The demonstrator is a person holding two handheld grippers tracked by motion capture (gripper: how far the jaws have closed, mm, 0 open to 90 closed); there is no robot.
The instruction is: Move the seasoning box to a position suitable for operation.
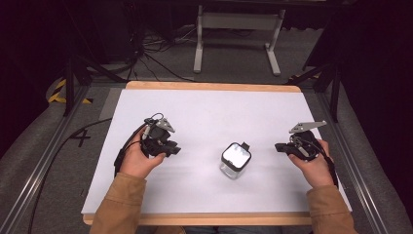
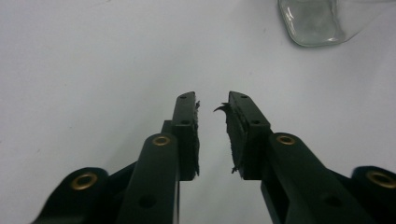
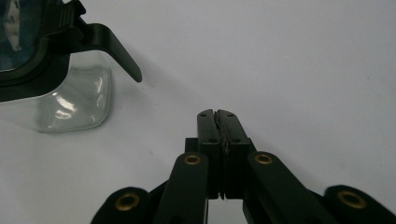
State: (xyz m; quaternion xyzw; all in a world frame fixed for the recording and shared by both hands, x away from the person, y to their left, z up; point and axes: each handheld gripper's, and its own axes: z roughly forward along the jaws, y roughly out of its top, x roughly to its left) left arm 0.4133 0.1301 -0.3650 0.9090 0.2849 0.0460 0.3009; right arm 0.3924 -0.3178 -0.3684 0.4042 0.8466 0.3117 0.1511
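**Both grippers wait beside a closed glass jar**

Nearest to the high camera are the two tan sleeves [image 1: 122, 204] of the person, coming in at six o'clock. Each hand holds a tool over the white table sheet [image 1: 209, 112]. At nine o'clock from the jar, well apart from it, the left gripper [image 1: 171, 148] has its jaws partly open with nothing between them. At three o'clock, near the jar, the right gripper [image 1: 278, 146] has its jaws pressed together, also with nothing between them.

Between them stands the clear square glass jar with black-framed lid [image 1: 235, 160], upright. A black latch tab [image 3: 114, 49] sticks out toward the right gripper.

I think the jar is the thing to handle. To do it well, the left jaws should open wider to take the glass body, while the right tip lifts the tab slowly, so the jar does not slide.

The lid is closed. Through the glass wall [image 3: 79, 102] I can see no contents; the jar looks empty.
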